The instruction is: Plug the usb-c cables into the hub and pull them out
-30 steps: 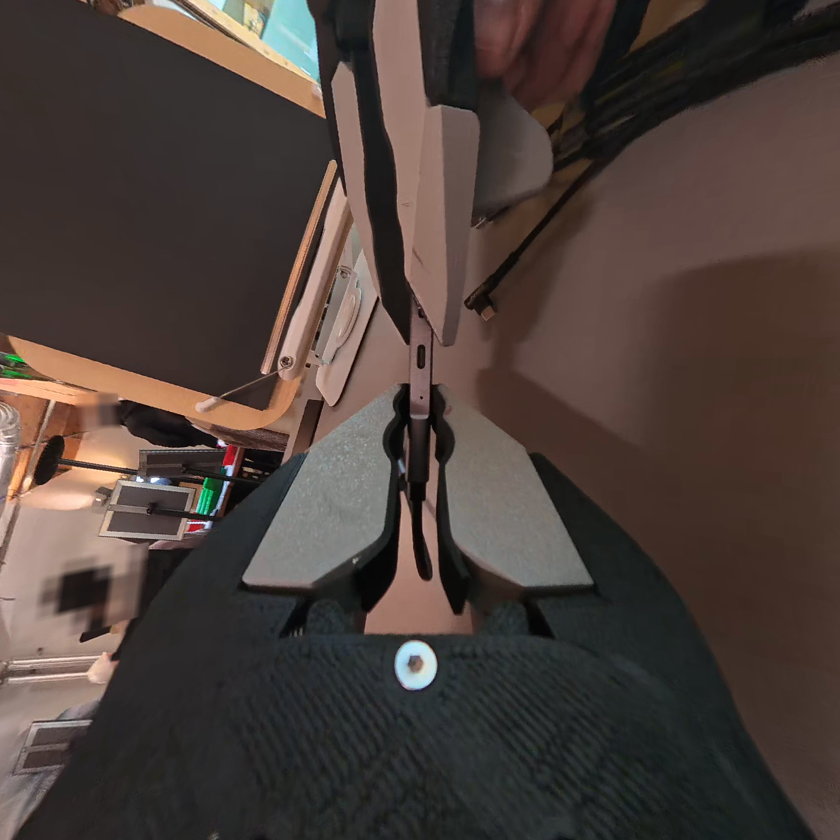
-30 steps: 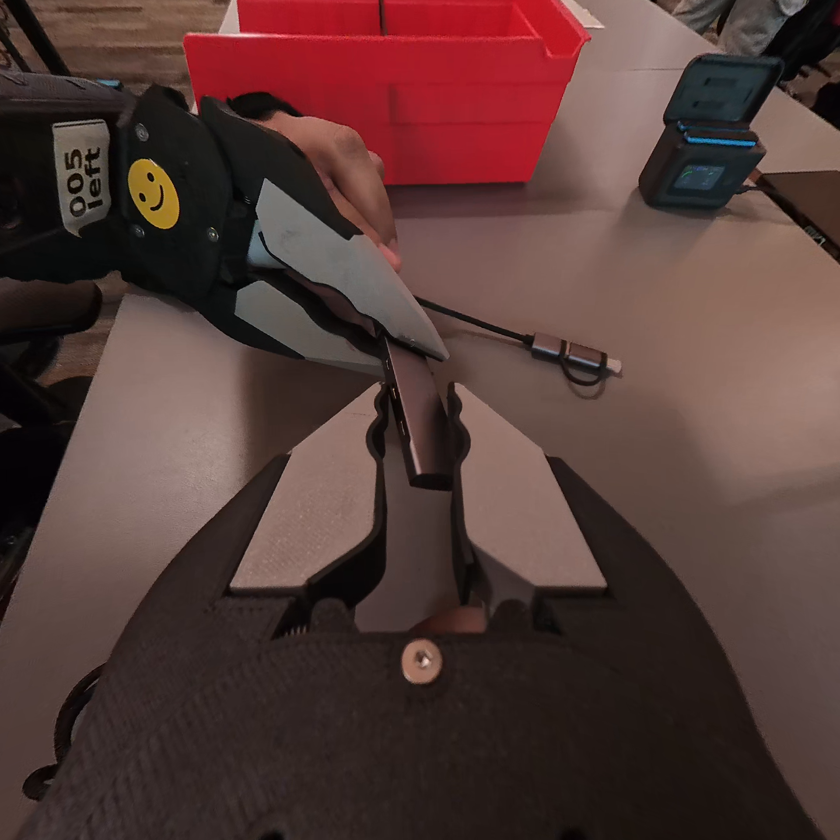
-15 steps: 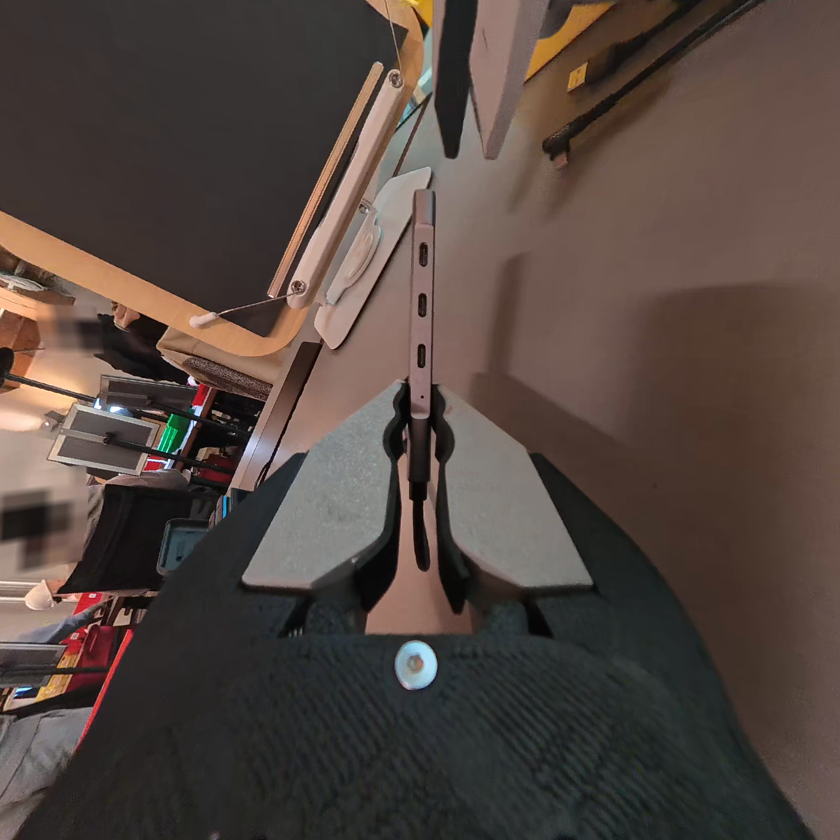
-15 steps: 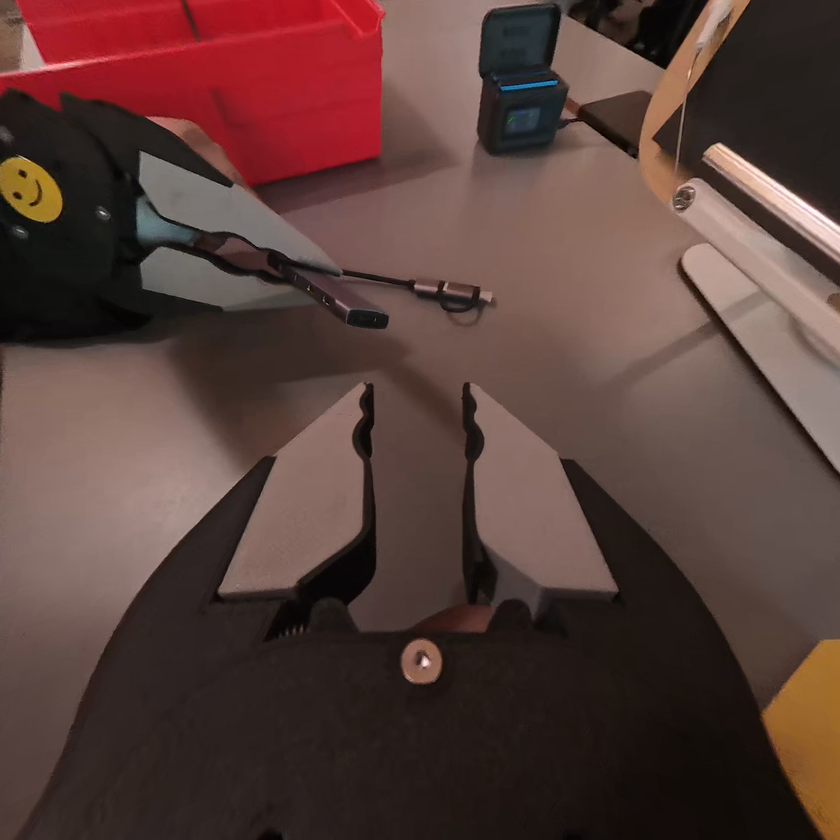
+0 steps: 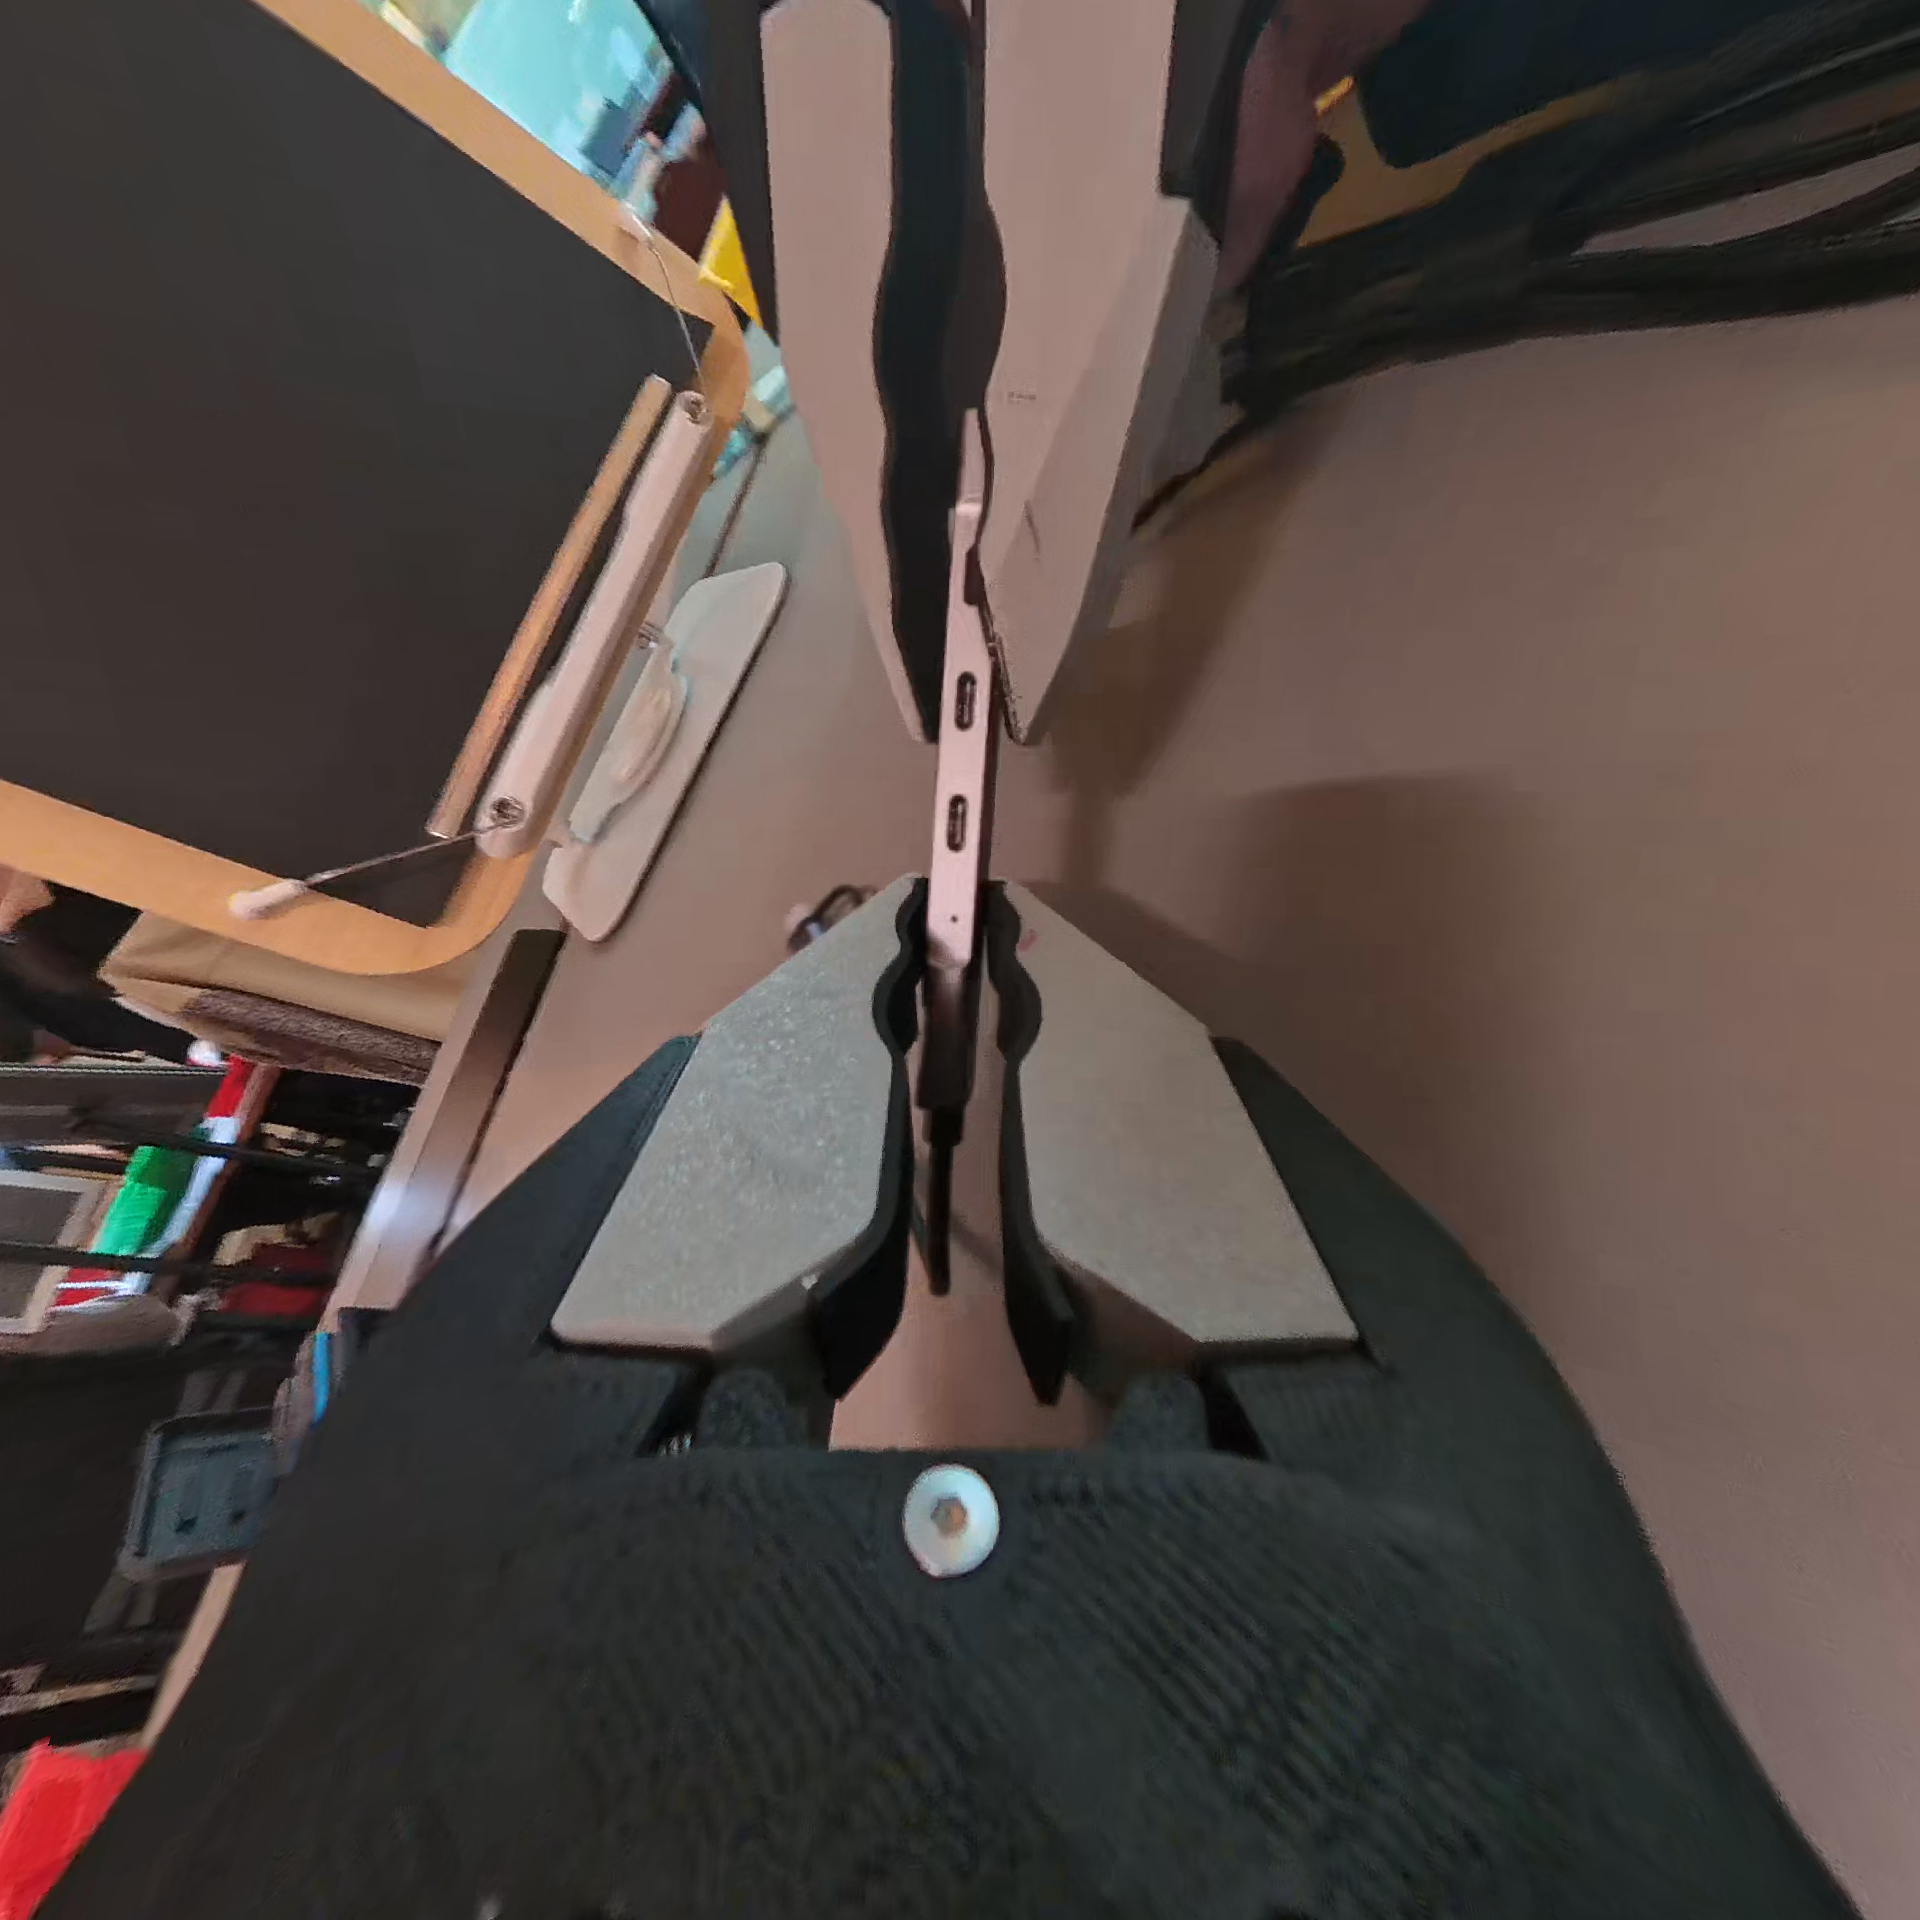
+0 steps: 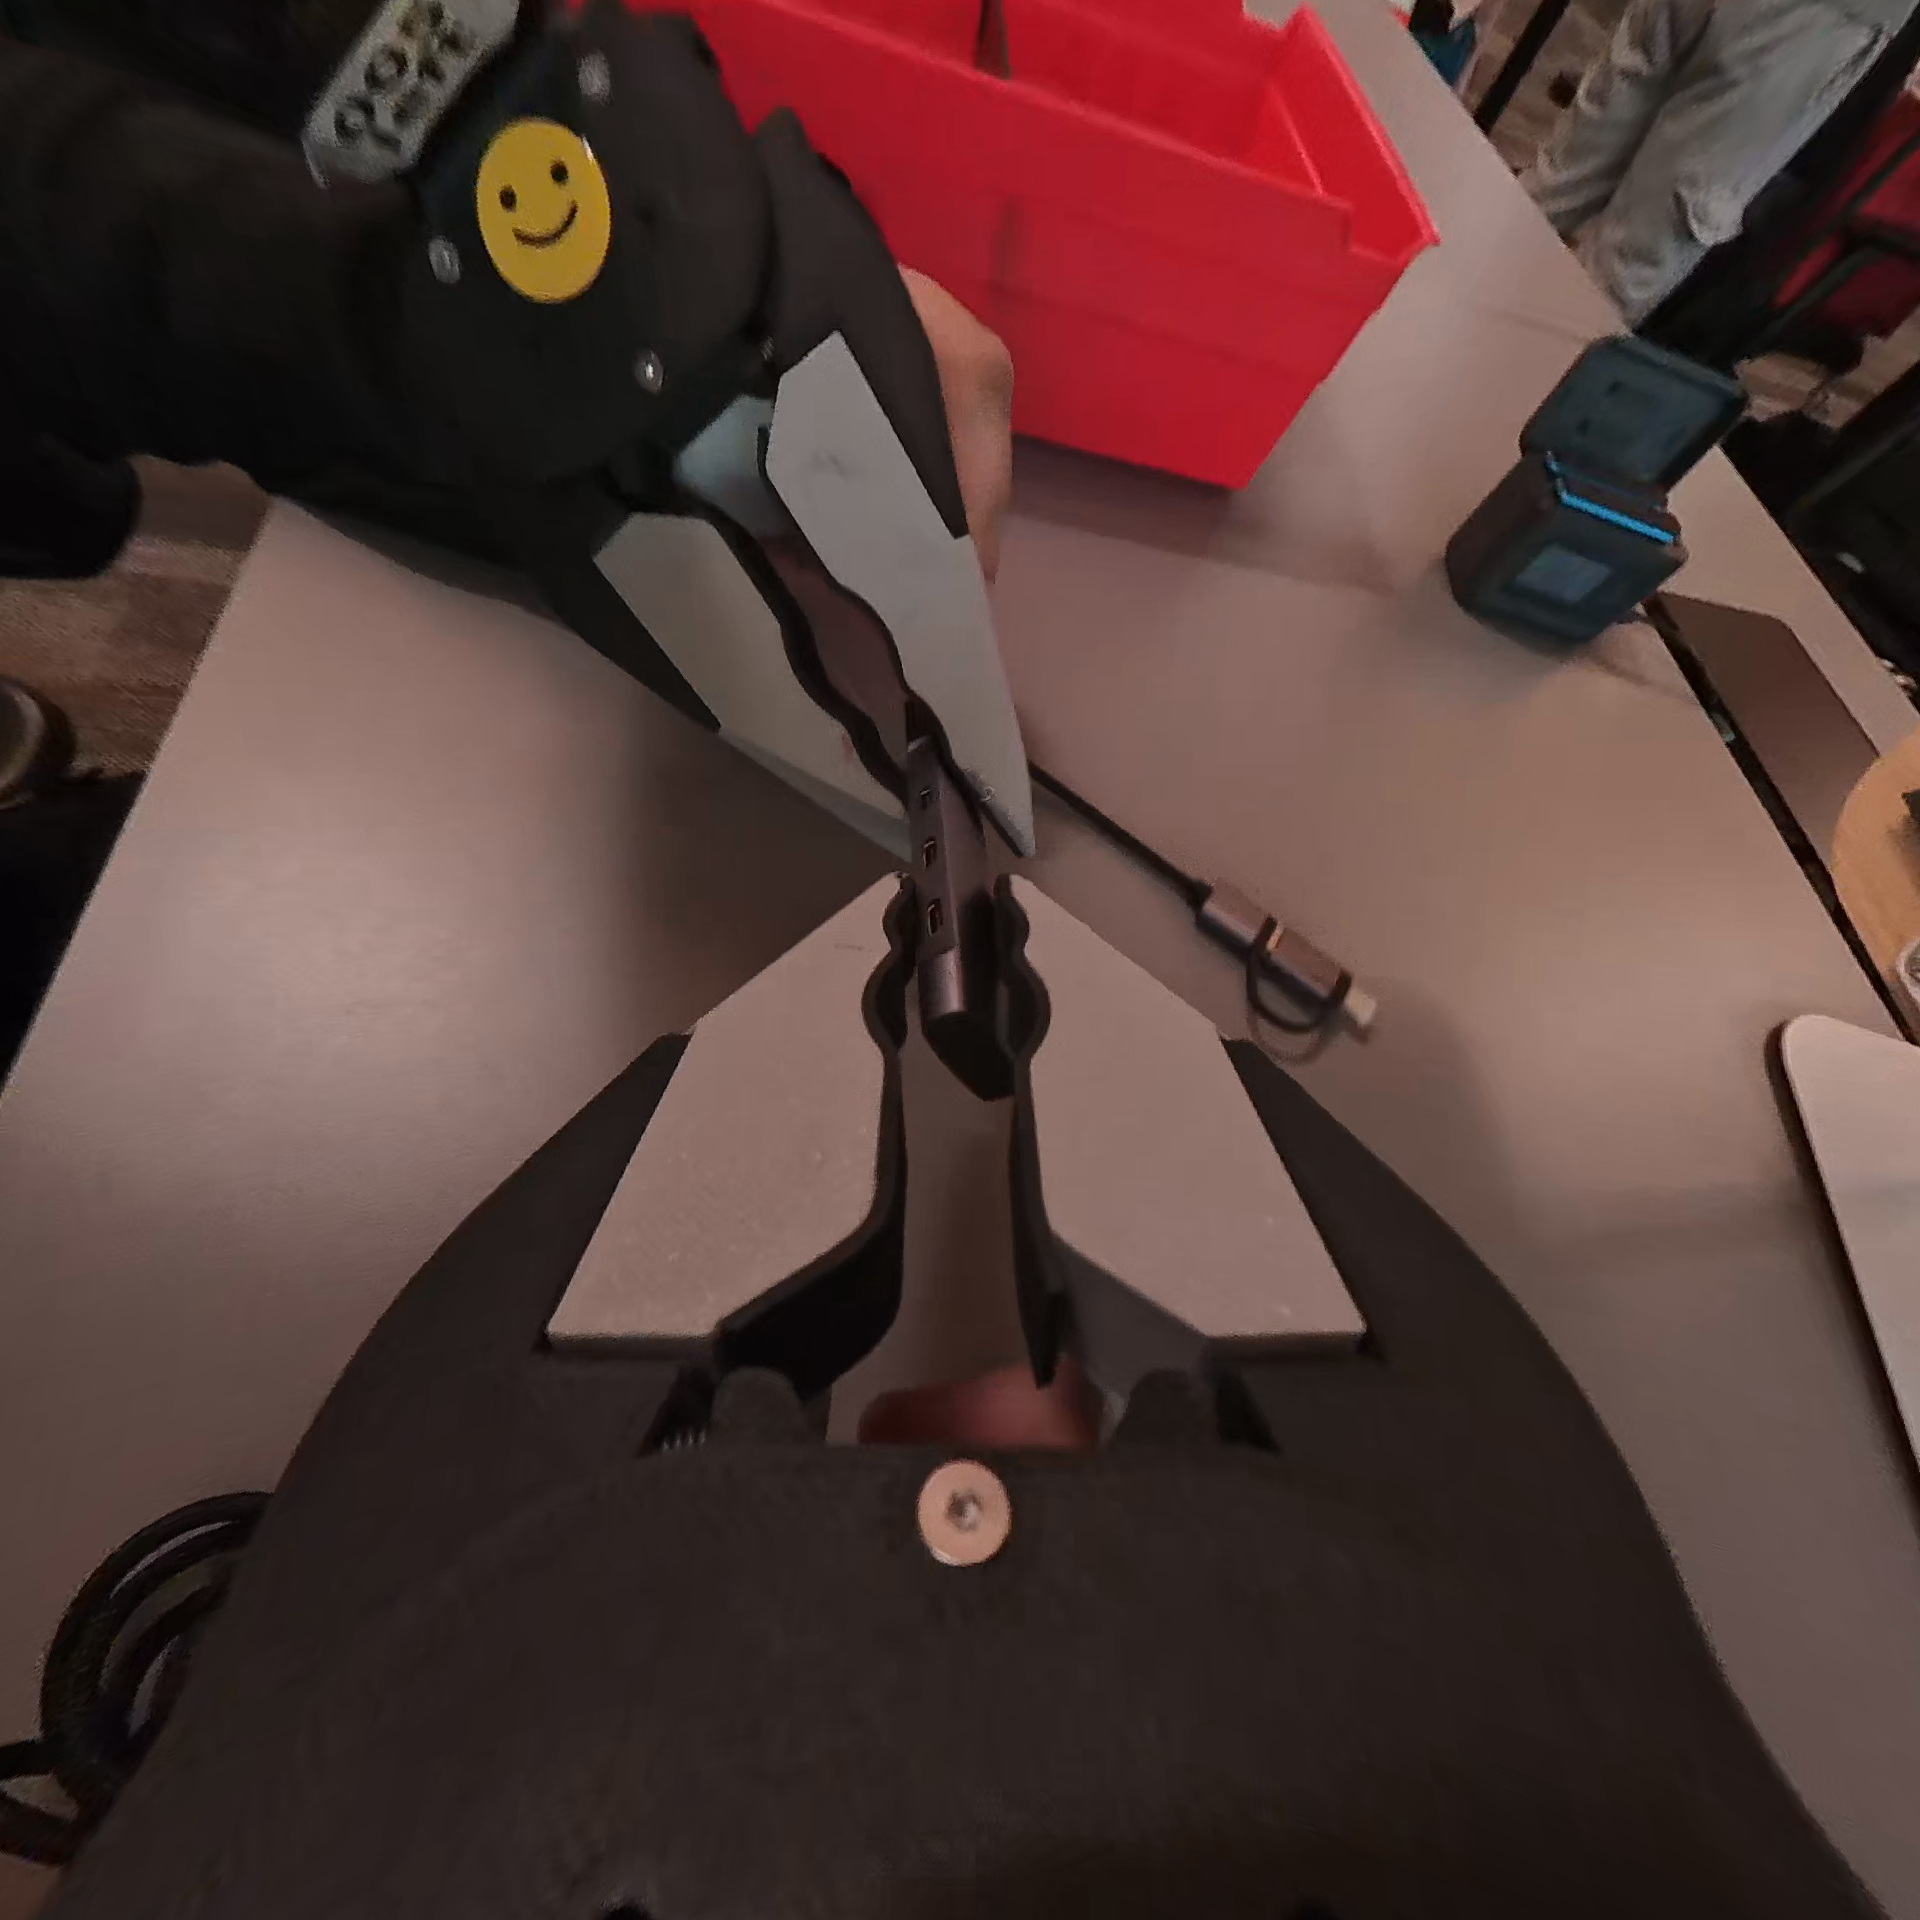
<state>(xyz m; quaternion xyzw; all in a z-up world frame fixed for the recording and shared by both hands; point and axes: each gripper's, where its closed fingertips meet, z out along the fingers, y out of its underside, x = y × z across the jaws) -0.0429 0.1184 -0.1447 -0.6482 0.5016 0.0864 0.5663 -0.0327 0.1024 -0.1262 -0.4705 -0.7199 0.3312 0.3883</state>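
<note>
A slim grey hub (image 5: 958, 831) with a row of USB-C ports is held above the table between both grippers. My left gripper (image 5: 956, 904) is shut on its cable end. My right gripper (image 6: 951, 904) is shut on its free end (image 6: 951, 997). In the left wrist view the right gripper (image 5: 971, 727) comes from the top and covers the hub's far end. In the right wrist view the left gripper (image 6: 961, 831), with a yellow smiley sticker, comes from the upper left. The hub's black lead ends in a grey connector (image 6: 1278, 956) lying on the table. No cable sits in the visible ports.
A red bin (image 6: 1143, 260) stands at the back of the grey table (image 6: 416, 935). A black case with a small screen (image 6: 1579, 520) is at back right. A white stand base (image 6: 1860, 1195) and a dark framed panel (image 5: 260, 468) are right. Black cables (image 5: 1558, 281) lie beyond. Both grippers' tips are close together, under 4 cm apart.
Half a second ago my right gripper was open and clear of the hub; it has come back and closed on the hub's free end. My left gripper has kept its hold.
</note>
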